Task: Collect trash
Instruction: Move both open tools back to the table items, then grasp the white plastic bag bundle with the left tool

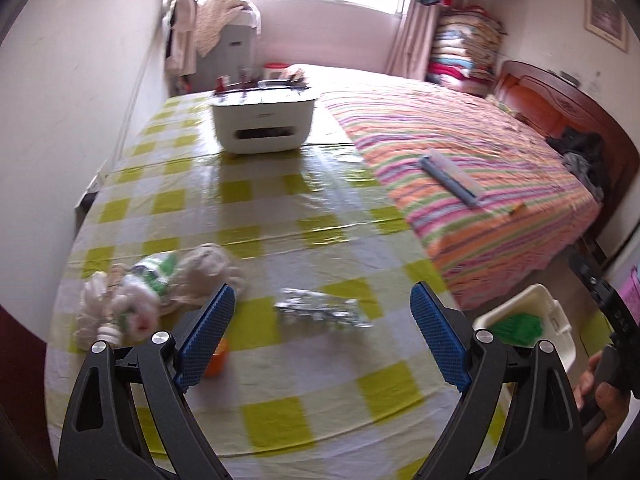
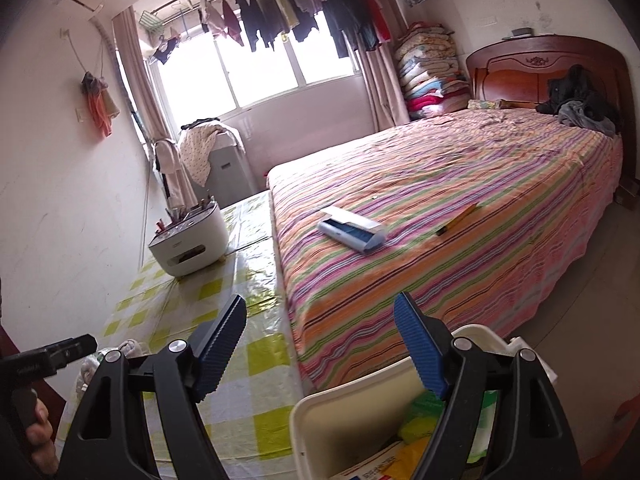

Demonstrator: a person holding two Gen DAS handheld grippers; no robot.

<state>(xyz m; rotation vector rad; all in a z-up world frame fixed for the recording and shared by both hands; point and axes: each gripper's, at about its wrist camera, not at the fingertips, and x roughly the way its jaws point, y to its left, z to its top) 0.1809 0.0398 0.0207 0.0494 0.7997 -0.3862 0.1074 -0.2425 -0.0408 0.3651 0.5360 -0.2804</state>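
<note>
Surface: your yellow-and-white checked plastic tablecloth (image 1: 280, 216) carries a crumpled silver foil wrapper (image 1: 322, 310).
Room: striped bed (image 2: 460, 200) alongside.
Claws: your left gripper (image 1: 322, 336) and right gripper (image 2: 320, 344) both gape, empty.

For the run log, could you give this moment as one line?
left gripper: open above foil wrapper | right gripper: open, empty | bin: holds trash

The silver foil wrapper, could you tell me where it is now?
In the left wrist view, the silver foil wrapper lies on the checked tablecloth, ahead between the open left gripper's fingers.

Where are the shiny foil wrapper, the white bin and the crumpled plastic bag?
foil wrapper (image 1: 324, 309), left wrist view, its middle.
white bin (image 2: 320, 436), right wrist view, near wall.
crumpled plastic bag (image 1: 160, 292), left wrist view, its middle.
</note>
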